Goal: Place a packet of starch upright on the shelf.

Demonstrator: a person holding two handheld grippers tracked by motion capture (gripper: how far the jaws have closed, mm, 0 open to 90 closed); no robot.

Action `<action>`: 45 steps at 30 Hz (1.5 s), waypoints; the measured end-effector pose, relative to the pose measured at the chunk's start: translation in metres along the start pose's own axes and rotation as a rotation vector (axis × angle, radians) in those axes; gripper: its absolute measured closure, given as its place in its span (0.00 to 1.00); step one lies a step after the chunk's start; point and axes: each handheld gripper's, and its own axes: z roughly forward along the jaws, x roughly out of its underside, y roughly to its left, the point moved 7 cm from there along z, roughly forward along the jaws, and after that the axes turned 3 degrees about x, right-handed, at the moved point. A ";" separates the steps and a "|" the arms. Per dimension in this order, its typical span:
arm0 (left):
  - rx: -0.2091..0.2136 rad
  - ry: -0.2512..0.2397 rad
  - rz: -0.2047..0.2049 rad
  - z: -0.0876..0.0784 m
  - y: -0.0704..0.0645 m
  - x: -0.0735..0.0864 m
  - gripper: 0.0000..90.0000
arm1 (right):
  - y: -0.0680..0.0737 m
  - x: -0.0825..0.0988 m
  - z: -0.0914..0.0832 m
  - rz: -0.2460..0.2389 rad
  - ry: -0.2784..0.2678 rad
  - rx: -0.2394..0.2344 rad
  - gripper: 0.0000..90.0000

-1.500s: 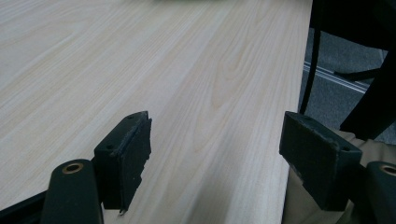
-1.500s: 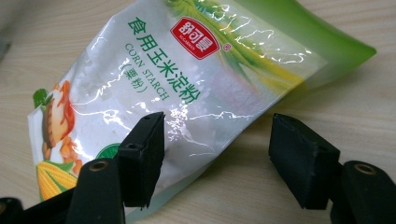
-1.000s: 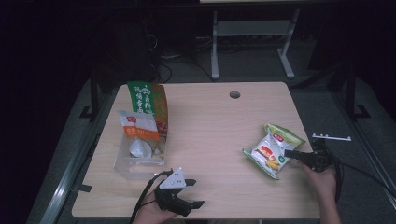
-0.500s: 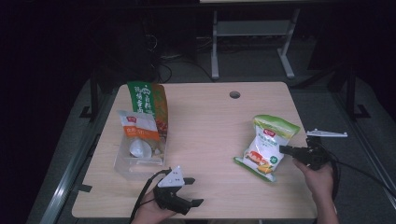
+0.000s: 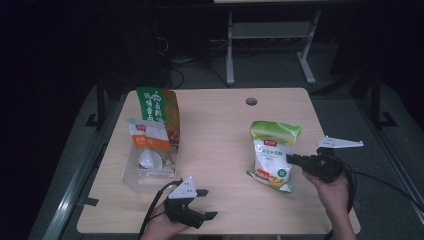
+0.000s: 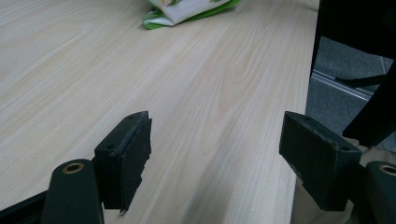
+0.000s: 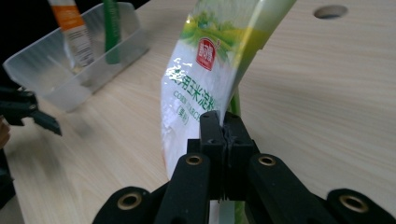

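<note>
High view: one green-and-white starch bag (image 5: 273, 152) stands upright on its lower edge, long axis near vertical, at the right of a pale wooden table (image 5: 220, 135), its side edge pinched by the right gripper (image 5: 295, 160). Two more packets (image 5: 155, 127) stand in one clear bin (image 5: 145, 172). Left gripper (image 5: 202, 205): jaws apart, nothing between. Dark floor surrounds.

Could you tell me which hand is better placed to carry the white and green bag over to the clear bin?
The right: its tool is already clamped on the edge of the white and green bag, which is tipped up. The left tool rests open near the clear bin.
</note>
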 end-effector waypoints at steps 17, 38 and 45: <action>-0.014 -0.003 -0.005 -0.002 0.003 0.000 0.28 | 0.041 0.001 0.020 -0.197 0.024 -0.082 0.98; -0.053 -0.040 -0.086 0.024 0.031 -0.040 0.36 | 0.068 0.002 0.039 -0.315 0.057 -0.136 0.98; -0.096 -0.063 -0.085 0.031 0.047 -0.066 0.44 | 0.070 0.002 0.041 -0.336 0.063 -0.143 0.98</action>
